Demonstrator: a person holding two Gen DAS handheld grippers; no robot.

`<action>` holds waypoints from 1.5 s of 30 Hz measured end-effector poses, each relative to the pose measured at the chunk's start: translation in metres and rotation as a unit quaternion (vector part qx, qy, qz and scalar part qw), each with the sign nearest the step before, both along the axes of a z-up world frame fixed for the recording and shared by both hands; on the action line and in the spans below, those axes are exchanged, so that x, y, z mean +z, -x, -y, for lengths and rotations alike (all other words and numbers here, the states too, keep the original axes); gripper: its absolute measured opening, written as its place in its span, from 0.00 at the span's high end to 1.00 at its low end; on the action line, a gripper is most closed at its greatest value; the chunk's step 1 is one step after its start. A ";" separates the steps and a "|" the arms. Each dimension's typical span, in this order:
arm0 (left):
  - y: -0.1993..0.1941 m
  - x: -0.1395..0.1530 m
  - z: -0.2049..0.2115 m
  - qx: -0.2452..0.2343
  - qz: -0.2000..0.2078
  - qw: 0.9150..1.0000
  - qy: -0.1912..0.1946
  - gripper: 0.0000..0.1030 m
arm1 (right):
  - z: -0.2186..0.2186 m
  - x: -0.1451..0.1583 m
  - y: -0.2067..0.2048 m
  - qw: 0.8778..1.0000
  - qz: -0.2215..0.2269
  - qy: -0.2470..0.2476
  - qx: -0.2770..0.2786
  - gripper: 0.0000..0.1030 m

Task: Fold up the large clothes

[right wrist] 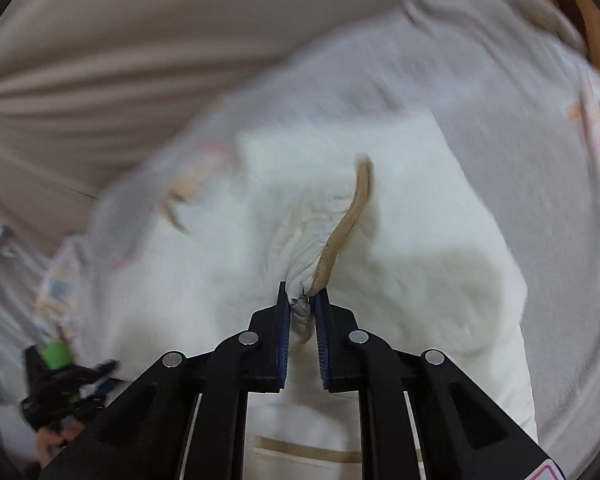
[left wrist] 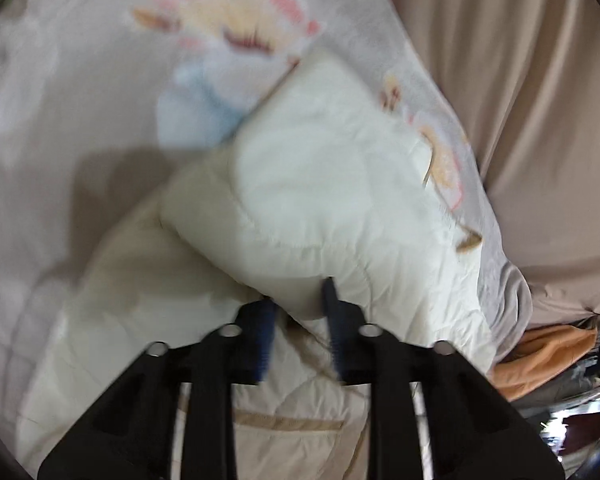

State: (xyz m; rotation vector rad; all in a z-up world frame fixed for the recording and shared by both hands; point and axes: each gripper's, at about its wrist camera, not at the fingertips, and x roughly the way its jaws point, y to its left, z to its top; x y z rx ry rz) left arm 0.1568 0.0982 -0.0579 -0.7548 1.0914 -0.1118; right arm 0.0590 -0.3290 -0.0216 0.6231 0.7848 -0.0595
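Note:
A cream quilted jacket [left wrist: 312, 184] with tan trim lies on a floral bedsheet [left wrist: 80, 92]. My left gripper [left wrist: 300, 292] is shut on a puffy fold of the jacket, with fabric bulging between the fingers. In the right wrist view the same jacket [right wrist: 420, 264] is bunched up, and my right gripper [right wrist: 302, 294] is shut on a gathered edge of it beside the tan trim strip [right wrist: 352, 216]. The left gripper also shows at the lower left of the right wrist view [right wrist: 60, 384]. Both views are motion-blurred.
A beige curtain [left wrist: 540, 100] hangs beyond the bed edge, also seen in the right wrist view [right wrist: 120, 60]. An orange cloth [left wrist: 540, 360] lies off the sheet at the right. The bedsheet [right wrist: 540, 160] spreads around the jacket.

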 end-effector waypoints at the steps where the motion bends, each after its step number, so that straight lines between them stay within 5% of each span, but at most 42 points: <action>1: 0.000 0.007 -0.003 0.001 0.013 1.000 -0.012 0.88 | -0.001 0.016 0.007 1.000 0.029 -0.001 0.003 0.89; 4: 0.002 0.013 -0.003 -0.012 0.030 0.998 -0.052 0.88 | 0.001 0.017 0.023 0.999 0.040 0.004 0.000 0.89; 7: 0.003 -0.017 0.012 -0.042 -0.006 0.994 -0.104 0.88 | -0.006 -0.066 0.007 0.990 -0.126 0.060 0.031 0.89; 8: 0.006 -0.024 0.012 -0.042 -0.013 0.993 -0.110 0.88 | -0.007 -0.074 0.012 0.991 -0.122 0.052 0.028 0.89; 12: 0.019 -0.003 0.009 -0.051 0.006 0.988 -0.143 0.82 | 0.007 -0.048 0.029 0.993 -0.106 0.055 -0.014 0.77; 17: 0.033 0.042 0.002 -0.062 0.069 0.975 -0.203 0.82 | 0.018 -0.012 0.048 0.989 -0.082 0.099 -0.076 0.78; 22: -0.006 0.062 0.030 -0.090 0.111 0.967 -0.212 0.78 | -0.077 0.016 -0.018 0.989 -0.016 0.107 0.099 0.79; 27: -0.053 0.038 0.083 -0.146 0.106 0.954 -0.238 0.66 | -0.193 -0.015 -0.086 0.954 -0.022 0.128 0.270 0.79; 29: -0.067 0.018 0.091 -0.158 0.089 0.947 -0.266 0.66 | -0.202 -0.036 -0.096 0.945 -0.042 0.145 0.289 0.89; 32: -0.078 -0.002 0.079 -0.157 0.087 0.937 -0.299 0.64 | -0.154 -0.052 -0.097 0.956 -0.055 0.142 0.250 0.95; 36: -0.092 -0.008 0.048 -0.125 0.078 0.934 -0.326 0.64 | -0.028 -0.058 -0.068 0.984 -0.079 0.122 0.105 1.00; 38: -0.099 -0.012 0.031 -0.106 0.065 0.945 -0.304 0.64 | 0.026 -0.056 -0.043 0.988 -0.096 0.118 0.024 1.00; 40: -0.101 -0.012 0.026 -0.094 0.054 0.946 -0.305 0.60 | 0.043 -0.044 -0.023 0.987 -0.097 0.128 -0.012 1.00; 41: -0.100 -0.008 0.025 -0.090 0.049 0.947 -0.304 0.60 | 0.043 -0.034 -0.013 0.986 -0.090 0.137 -0.020 0.87; 45: -0.074 0.019 0.033 -0.078 0.070 0.965 -0.242 0.61 | 0.018 -0.020 0.007 0.994 -0.054 0.098 -0.007 0.87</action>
